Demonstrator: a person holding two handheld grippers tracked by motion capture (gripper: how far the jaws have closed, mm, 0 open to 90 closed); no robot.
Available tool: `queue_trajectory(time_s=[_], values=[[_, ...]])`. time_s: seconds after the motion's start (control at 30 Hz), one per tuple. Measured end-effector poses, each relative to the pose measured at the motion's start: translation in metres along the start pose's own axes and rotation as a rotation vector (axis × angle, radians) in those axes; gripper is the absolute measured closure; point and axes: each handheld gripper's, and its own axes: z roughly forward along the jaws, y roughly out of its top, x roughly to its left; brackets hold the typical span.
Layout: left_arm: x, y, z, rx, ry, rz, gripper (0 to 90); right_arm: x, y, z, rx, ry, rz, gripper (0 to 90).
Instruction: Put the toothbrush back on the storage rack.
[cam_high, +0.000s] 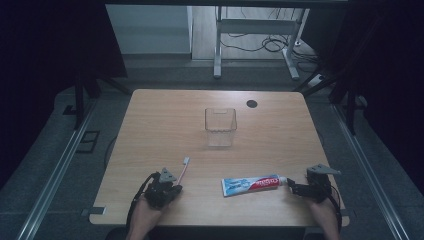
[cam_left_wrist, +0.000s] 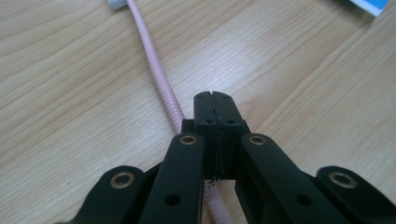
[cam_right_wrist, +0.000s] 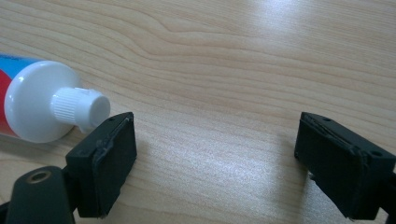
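While my left gripper (cam_high: 172, 189) sits low at the near-left edge of the table (cam_high: 165, 115), its jaws are pressed fully together, and the pink toothbrush (cam_high: 183, 167) runs just beside and under them, its ribbed handle passing to the left of the tips rather than between the pads, so I judge that I hold nothing there. If I lift now, I'd come up empty; if I push forward with the jaws closed, I could shove the handle aside or roll it toward the table edge. My left hand (cam_high: 145, 207) comes in from below, gripper angled forward and slightly right, pointing along the brush. Farther back, mid-table, stands the clear plastic cup (cam_high: 220, 126), well apart from both tools. To the right lies the toothpaste tube (cam_high: 252, 184), flat, cap (cam_right_wrist: 86, 108) pointing at my right gripper (cam_high: 294, 188). That gripper's jaws stand wide apart with bare wood between them; the cap sits just beside the left pad, outside the gap. Closing here would catch nothing, or nudge the cap and spin the tube. My right hand (cam_high: 325, 210) holds the gripper low, aimed leftward at the tube.
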Motion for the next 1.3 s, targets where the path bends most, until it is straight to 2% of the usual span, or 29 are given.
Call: queue_trajectory(time_s=[0.17, 0.3, 0.43, 0.47, 0.5, 0.7, 0.9, 1.03, 1.3], values=[[0.006, 0.0, -0.001, 0.013, 0.011, 0.0, 89.4, 0.0, 0.0, 0.0, 0.0, 0.0, 0.001, 12.7], [0.017, -0.001, -0.002, 0.023, 0.035, -0.005, 89.5, 0.0, 0.0, 0.0, 0.0, 0.0, 0.001, 12.7], [0.021, -0.002, -0.003, 0.023, 0.028, -0.008, 89.5, 0.0, 0.0, 0.0, 0.0, 0.0, 0.001, 12.7], [0.021, -0.001, -0.004, 0.017, 0.01, -0.01, 89.5, 0.0, 0.0, 0.0, 0.0, 0.0, 0.001, 12.7], [0.021, -0.001, -0.004, 0.017, 0.01, -0.01, 89.5, 0.0, 0.0, 0.0, 0.0, 0.0, 0.001, 12.7], [0.024, 0.005, -0.01, 0.024, -0.005, -0.005, 89.0, 0.0, 0.0, 0.0, 0.0, 0.0, 0.001, 12.7], [0.03, 0.014, -0.013, 0.083, 0.0, -0.011, 83.9, 0.0, 0.0, 0.0, 0.0, 0.0, 0.001, 12.7], [0.035, 0.021, -0.011, 0.144, -0.006, -0.014, 80.8, 0.0, 0.0, 0.0, 0.0, 0.0, 0.001, 12.7], [0.035, 0.039, -0.009, 0.209, 0.02, 0.024, 76.8, 0.0, 0.0, 0.0, 0.001, 0.0, 0.002, 12.7]])
